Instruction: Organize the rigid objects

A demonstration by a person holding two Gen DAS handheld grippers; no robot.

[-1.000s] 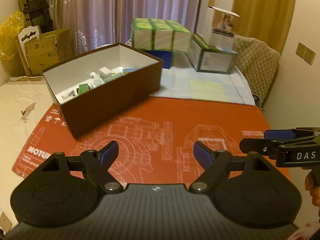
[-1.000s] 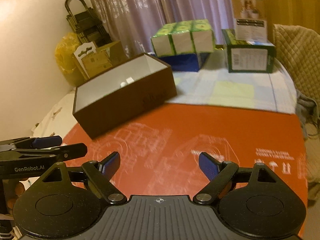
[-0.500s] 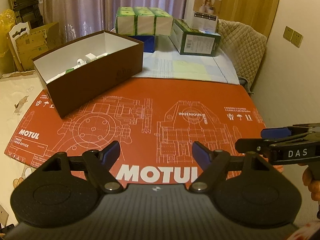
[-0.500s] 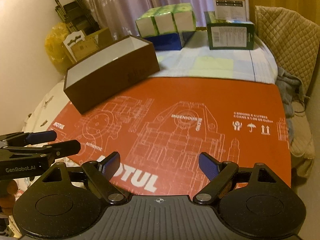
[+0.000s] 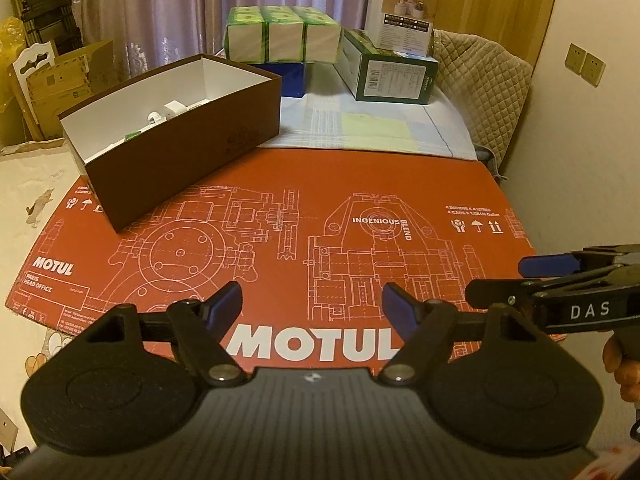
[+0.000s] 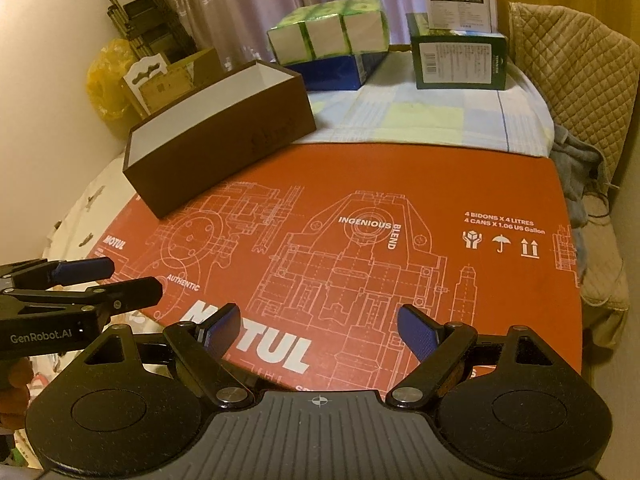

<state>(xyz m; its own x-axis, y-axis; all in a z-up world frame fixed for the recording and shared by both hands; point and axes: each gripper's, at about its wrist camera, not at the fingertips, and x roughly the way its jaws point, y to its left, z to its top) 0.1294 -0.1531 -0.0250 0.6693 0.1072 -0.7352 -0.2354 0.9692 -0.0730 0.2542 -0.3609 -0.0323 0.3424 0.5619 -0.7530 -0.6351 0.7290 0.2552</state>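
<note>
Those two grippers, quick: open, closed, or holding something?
Left gripper: open, holding nothing.
Right gripper: open, holding nothing.

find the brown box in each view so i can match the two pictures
Left wrist view: the brown box sits upper left, open top showing small items.
Right wrist view: the brown box sits upper left of centre, contents hidden.
Shared landmark: the red mat, under the box's near end in both.

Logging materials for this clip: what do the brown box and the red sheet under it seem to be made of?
The brown box looks like stiff paperboard: matte brown outside, plain white inside, thin straight walls, a faint stamped mark on its long side. The red sheet looks like flattened printed cardboard, matte, with white blueprint drawings, shipping symbols and a fold line near its edge.
</note>
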